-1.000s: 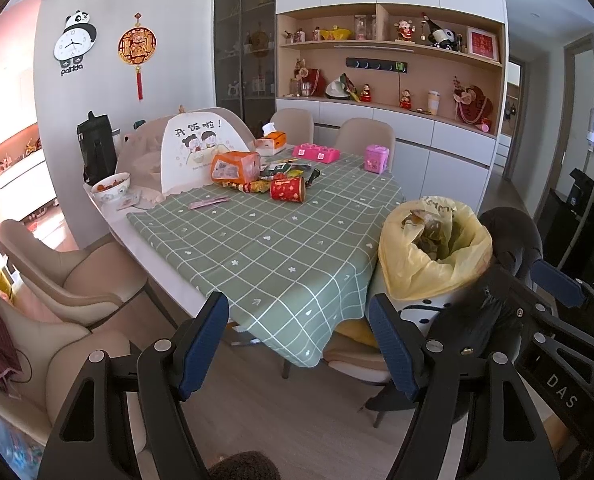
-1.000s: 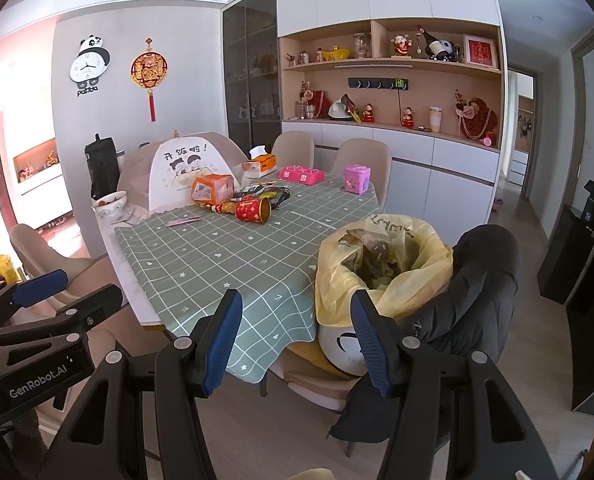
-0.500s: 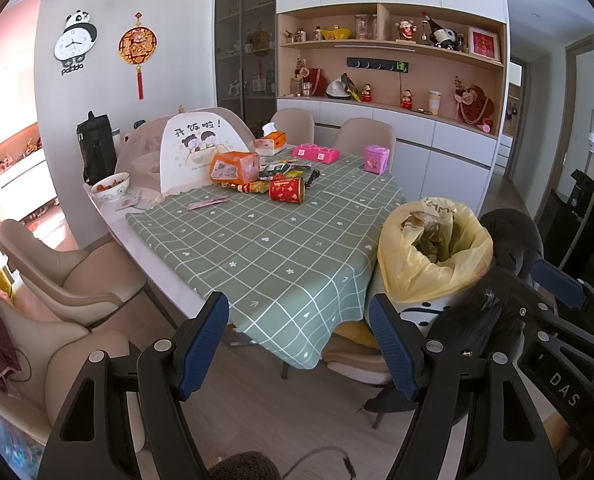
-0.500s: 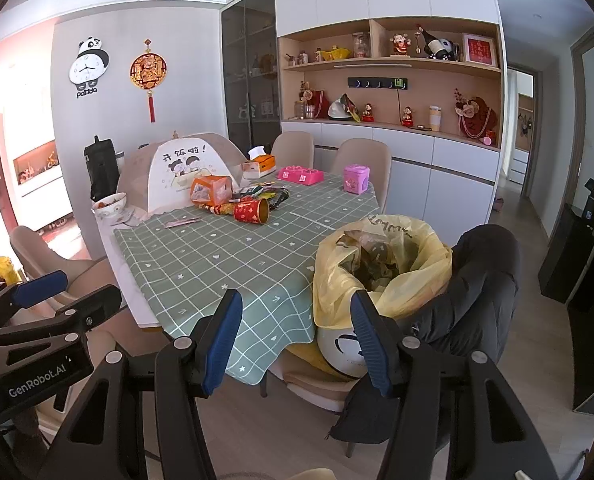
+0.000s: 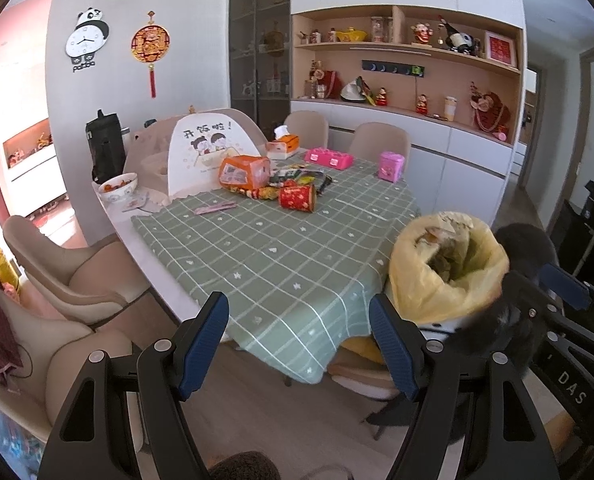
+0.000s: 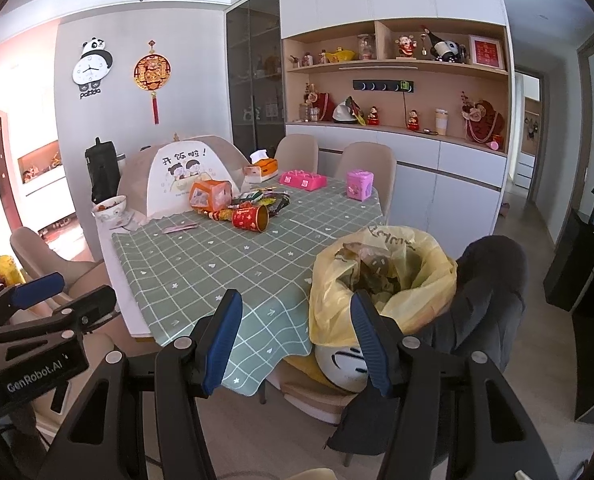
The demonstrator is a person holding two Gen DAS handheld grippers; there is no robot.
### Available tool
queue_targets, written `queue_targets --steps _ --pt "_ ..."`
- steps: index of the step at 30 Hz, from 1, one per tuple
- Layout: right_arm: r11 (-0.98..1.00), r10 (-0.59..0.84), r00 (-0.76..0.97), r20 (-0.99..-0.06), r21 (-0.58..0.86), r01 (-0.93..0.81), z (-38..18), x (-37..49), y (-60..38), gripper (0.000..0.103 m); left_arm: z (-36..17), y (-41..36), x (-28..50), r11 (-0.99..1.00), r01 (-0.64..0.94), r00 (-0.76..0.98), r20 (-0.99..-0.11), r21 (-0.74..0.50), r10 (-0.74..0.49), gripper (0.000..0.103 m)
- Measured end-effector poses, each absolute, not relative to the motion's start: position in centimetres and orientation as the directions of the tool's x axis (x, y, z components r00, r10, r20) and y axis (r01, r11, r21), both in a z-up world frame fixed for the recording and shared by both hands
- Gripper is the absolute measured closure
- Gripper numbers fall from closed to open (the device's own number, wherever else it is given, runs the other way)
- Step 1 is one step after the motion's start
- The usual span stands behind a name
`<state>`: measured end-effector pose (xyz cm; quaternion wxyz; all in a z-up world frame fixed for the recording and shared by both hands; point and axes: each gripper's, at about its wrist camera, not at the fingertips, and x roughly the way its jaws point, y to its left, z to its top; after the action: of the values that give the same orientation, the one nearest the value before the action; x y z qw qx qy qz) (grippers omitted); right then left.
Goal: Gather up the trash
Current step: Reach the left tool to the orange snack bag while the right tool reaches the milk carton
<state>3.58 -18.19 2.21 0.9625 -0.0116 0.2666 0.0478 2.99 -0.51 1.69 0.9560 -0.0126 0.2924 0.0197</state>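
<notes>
Nearest, the left gripper [image 5: 299, 334] and right gripper [image 6: 295, 330] both hang off the near edge of the bench [image 5: 257, 248], jaws spread wide and holding nothing, presumably poised before a first reach. Just past the right gripper, a yellow trash bag [image 6: 381, 280] sits propped open on a chair at the bench's near right corner, already partly filled; its mouth faces up, likely so litter can be dropped straight in. A dark jacket [image 6: 485, 292] drapes the chair back beside it. The green checked cloth is bare across the near half. Toward the far edge lies the trash: a tipped red paper cup [image 6: 251, 218], snack wrappers [image 6: 265, 202] and an orange carton [image 6: 209, 194], clustered in front of a mesh food cover [image 6: 181, 174]. A tissue box [image 6: 263, 168] and pink boxes [image 6: 303, 180] stand behind, probably not waste.
</notes>
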Motion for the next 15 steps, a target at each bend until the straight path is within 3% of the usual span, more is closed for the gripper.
queue_targets --steps 15 --pt "0.990 0.119 0.859 -0.498 0.000 -0.138 2.5 18.8 -17.1 0.049 2.0 5.0 20.7 0.994 -0.107 0.852 -0.517 -0.029 0.077 0.030"
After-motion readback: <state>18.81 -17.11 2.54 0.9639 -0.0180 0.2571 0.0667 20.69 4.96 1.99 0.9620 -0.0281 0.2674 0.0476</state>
